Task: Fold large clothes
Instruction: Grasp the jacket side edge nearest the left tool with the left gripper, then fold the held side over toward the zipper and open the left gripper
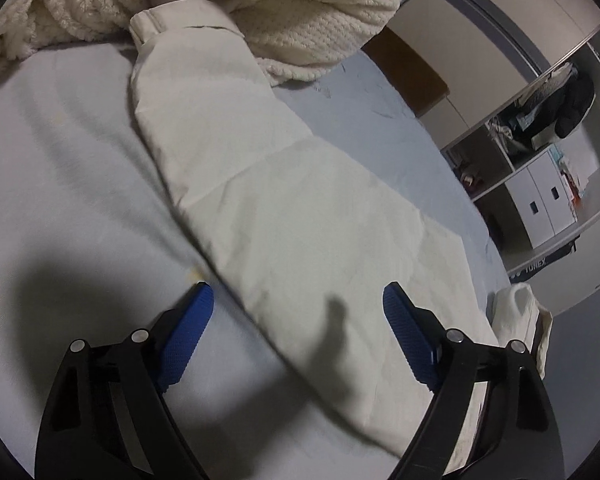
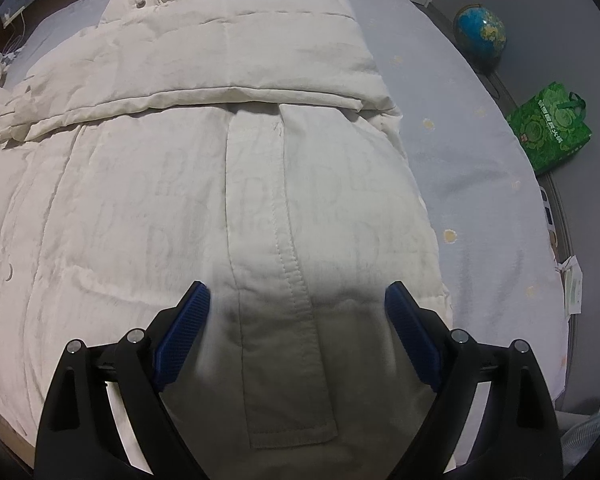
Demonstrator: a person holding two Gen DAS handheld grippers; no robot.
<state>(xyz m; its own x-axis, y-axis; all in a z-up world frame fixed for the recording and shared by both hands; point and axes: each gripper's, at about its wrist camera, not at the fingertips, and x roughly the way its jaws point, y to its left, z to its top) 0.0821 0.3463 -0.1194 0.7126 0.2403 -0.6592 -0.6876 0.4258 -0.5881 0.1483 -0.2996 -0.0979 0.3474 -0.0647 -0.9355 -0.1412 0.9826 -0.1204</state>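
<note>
White puffer jacket (image 2: pixel 220 184) flat on bed (sleeve folded across); both hand-held grippers spread.

jacket (image 2: pixel 220 200) on bed (image 2: pixel 480 200); globe (image 2: pixel 479 32) beyond

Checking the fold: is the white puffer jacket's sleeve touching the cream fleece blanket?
Touching. In the left wrist view the sleeve runs up the bed and its cuff end tucks against the fleece blanket, no gap visible.

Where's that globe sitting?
In the right wrist view, the globe sits upper right, on the floor beside the bed, just beyond a green bag.
</note>
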